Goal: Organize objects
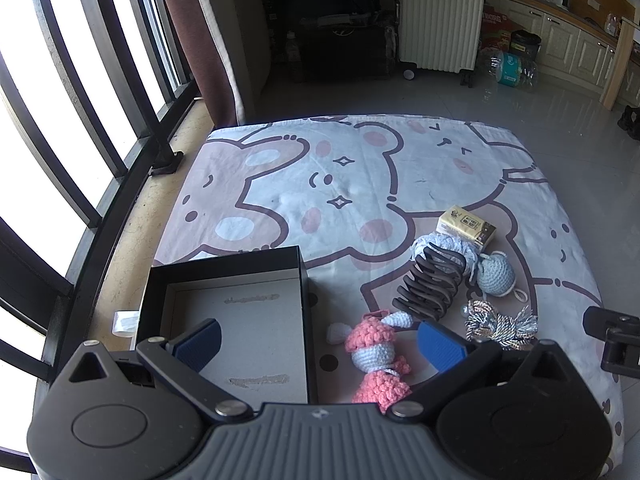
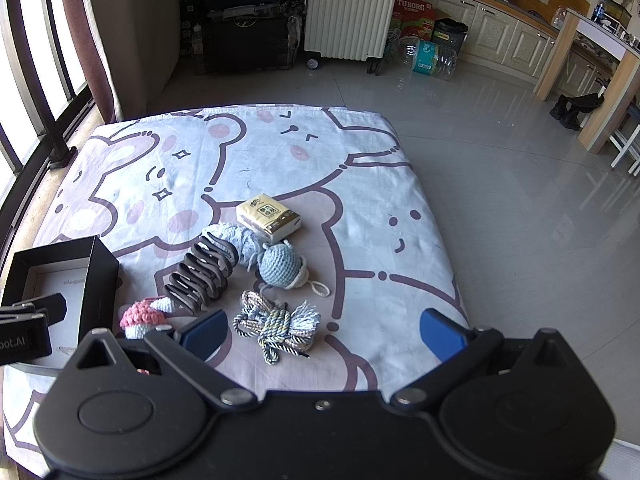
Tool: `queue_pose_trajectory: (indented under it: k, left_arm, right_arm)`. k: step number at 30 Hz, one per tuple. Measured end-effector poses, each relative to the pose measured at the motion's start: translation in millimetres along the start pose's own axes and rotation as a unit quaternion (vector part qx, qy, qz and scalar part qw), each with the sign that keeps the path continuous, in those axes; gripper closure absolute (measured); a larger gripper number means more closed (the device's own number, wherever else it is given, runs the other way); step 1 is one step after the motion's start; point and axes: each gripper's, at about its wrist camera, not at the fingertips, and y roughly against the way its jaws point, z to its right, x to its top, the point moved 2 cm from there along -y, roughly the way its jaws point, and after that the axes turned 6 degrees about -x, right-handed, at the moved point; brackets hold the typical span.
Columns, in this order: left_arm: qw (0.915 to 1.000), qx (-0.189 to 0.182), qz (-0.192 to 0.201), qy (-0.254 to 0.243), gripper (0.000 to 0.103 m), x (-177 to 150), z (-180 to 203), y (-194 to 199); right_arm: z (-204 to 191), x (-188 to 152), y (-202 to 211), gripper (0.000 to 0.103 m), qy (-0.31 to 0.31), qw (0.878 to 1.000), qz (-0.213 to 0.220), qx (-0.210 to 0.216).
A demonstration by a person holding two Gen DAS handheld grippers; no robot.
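Reading TUBORG on red carton [image 2: 414, 14], tissue pack [image 2: 268, 218] print illegible

An open black cardboard box with grey floor [image 1: 240, 320] lies empty at the mattress's left edge, and beside it cluster a pink-and-white crocheted doll [image 1: 374, 354], brown ribbed hair claw [image 2: 202, 276], blue crocheted toy [image 2: 280, 268], tangled cord bundle [image 2: 276, 322] and yellow tissue pack [image 2: 268, 218].

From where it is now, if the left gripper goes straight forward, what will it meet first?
Most likely the pink crochet doll, which lies on the bedsheet between the open fingers of the left gripper. The black box sits just left of that line. Depth is uncertain in this fisheye view.
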Motion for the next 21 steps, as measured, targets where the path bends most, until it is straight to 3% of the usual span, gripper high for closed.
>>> queue_pose_trajectory:
  k: [9,21]
  left_arm:
    - [0.9996,0.002,0.008,-0.027,0.0,3.3,10.0,-1.9]
    - [0.9998,-0.002,0.007,-0.021,0.0,17.6,14.5,-21.4]
  right_arm:
    - [-0.2,-0.8,-0.1,0.0,0.005,1.0,0.003,-0.001]
    - [-4.0,13.8,-18.3,0.0,0.016,1.0,0.022,-0.003]
